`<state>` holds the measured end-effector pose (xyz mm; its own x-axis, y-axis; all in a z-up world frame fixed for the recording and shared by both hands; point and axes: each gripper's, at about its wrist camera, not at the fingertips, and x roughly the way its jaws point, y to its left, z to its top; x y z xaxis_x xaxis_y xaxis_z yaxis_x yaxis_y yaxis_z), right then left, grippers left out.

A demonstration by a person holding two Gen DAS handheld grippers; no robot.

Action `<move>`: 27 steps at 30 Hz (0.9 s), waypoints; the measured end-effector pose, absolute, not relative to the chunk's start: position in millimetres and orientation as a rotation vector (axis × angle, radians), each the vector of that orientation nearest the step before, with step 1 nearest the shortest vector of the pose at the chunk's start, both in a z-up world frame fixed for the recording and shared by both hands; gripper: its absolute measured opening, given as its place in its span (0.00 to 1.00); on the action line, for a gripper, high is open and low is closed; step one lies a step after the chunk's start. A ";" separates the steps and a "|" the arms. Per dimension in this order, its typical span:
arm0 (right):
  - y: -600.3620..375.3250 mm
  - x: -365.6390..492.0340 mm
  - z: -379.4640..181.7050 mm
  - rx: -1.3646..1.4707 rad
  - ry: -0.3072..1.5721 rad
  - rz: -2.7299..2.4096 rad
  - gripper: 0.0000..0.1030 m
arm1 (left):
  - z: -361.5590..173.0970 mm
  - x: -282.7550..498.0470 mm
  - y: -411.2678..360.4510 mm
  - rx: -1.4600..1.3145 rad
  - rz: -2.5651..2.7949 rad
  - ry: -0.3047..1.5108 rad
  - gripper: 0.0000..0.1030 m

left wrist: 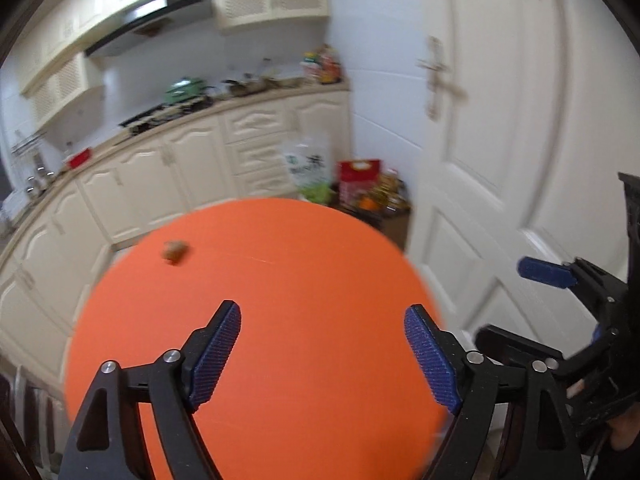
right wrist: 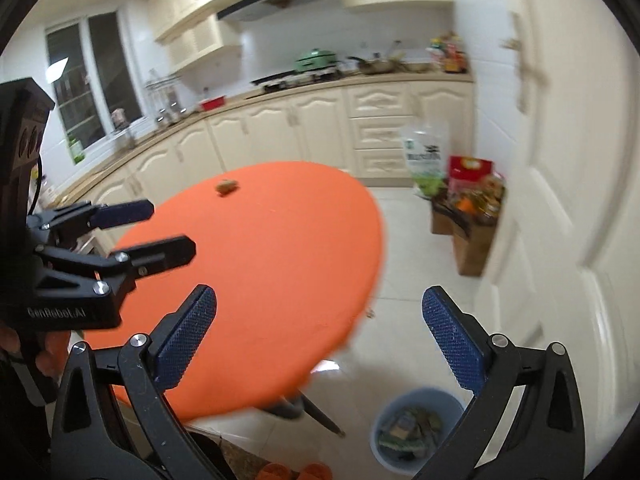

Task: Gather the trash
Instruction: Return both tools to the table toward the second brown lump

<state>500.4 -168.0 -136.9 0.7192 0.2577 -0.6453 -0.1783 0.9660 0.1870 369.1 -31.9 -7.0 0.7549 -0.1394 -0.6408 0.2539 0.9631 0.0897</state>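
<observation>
A small brown scrap (left wrist: pixel 175 250) (right wrist: pixel 227 187) lies near the far edge of the round orange table (left wrist: pixel 300 280) (right wrist: pixel 280 260). My left gripper (left wrist: pixel 323 308) (right wrist: pixel 172 228) hovers over the table's near part, open, with nothing between its blue pads. My right gripper (right wrist: pixel 320 292) (left wrist: pixel 508 304) is held to its right, beyond the table's right edge, open wide and empty. Below it on the tiled floor stands a light-blue trash bin (right wrist: pixel 424 398) holding several crumpled wrappers.
Cream kitchen cabinets (right wrist: pixel 280 128) run behind the table. A white door (right wrist: pixel 560 200) fills the right side. Cardboard boxes and bags of food (right wrist: pixel 468 208) stand on the floor beside the door. The dark table legs (right wrist: pixel 316 412) and orange slippers (right wrist: pixel 292 472) are near the bin.
</observation>
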 end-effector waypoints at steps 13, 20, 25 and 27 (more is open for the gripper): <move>-60.1 694.0 -173.3 -0.008 0.832 0.386 1.00 | -69.3 518.9 70.0 0.065 -0.014 0.806 0.77; -46.5 752.8 -202.8 -0.028 0.877 0.400 1.00 | -90.2 611.8 76.7 0.046 0.005 0.869 0.72; -49.6 768.5 -214.5 -0.028 0.899 0.394 1.00 | -97.7 662.2 86.8 0.055 0.017 0.900 0.66; -51.0 773.5 -218.7 -0.037 0.905 0.378 1.00 | -100.6 674.6 87.4 0.070 0.021 0.910 0.64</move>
<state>773.5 -51.0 -218.7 0.5563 0.3051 -0.7729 -0.3357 0.9334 0.1268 674.6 87.4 -100.6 0.6139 0.0478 -0.7879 0.0115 0.9975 0.0695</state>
